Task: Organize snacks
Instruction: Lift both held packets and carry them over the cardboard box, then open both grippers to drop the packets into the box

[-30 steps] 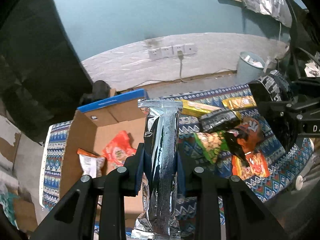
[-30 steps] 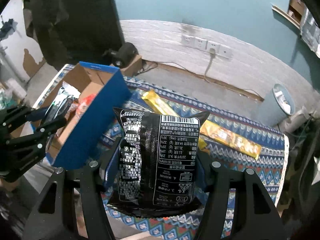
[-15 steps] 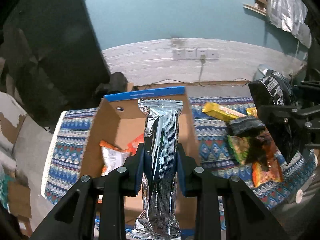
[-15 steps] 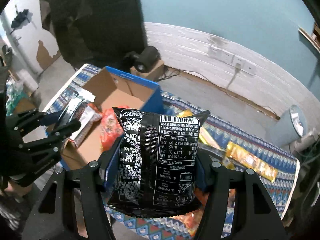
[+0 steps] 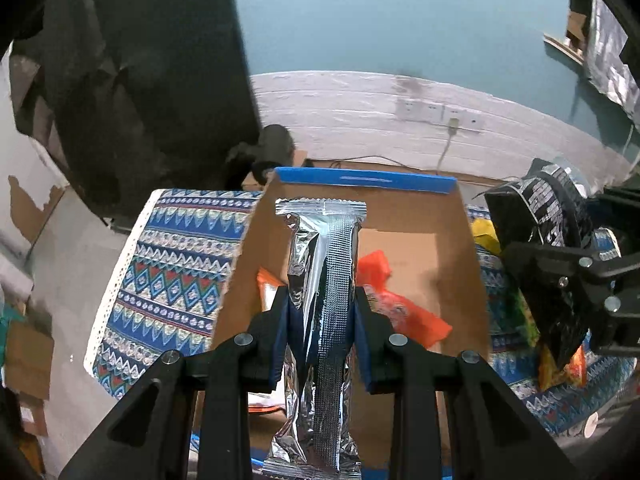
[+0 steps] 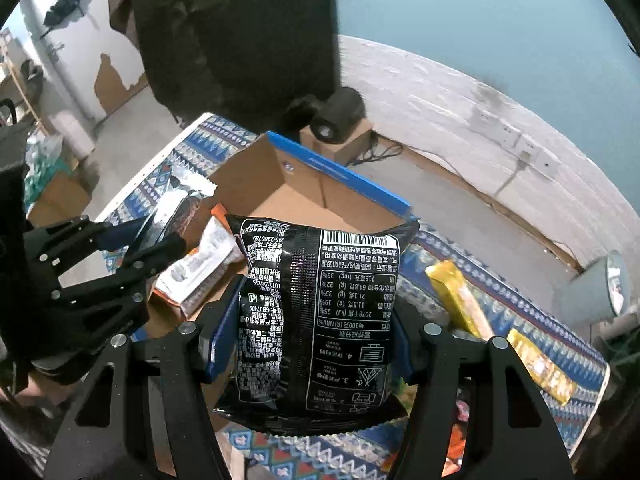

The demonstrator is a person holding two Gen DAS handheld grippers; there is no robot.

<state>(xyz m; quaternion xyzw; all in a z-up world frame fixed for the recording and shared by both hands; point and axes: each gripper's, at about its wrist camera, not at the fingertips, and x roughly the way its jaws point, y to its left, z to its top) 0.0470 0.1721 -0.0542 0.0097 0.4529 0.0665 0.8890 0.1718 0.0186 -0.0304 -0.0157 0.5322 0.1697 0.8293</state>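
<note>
- Left claw [image 5: 321, 312] pinches a silver packet [image 5: 324, 280] upright, above the open cardboard box [image 5: 424, 216].
- Right claw [image 6: 306, 340] pinches a black bag [image 6: 320, 312], over the box's right edge.
- An orange packet [image 5: 404, 312] and a white one [image 6: 200, 268] lie in the box.
- Yellow bars [image 6: 460, 296] lie on the patterned cloth [image 5: 176, 264] to the right.

Both wrist views look down, close, sharing cardboard box [image 5: 416, 248] [image 6: 280, 184].
</note>
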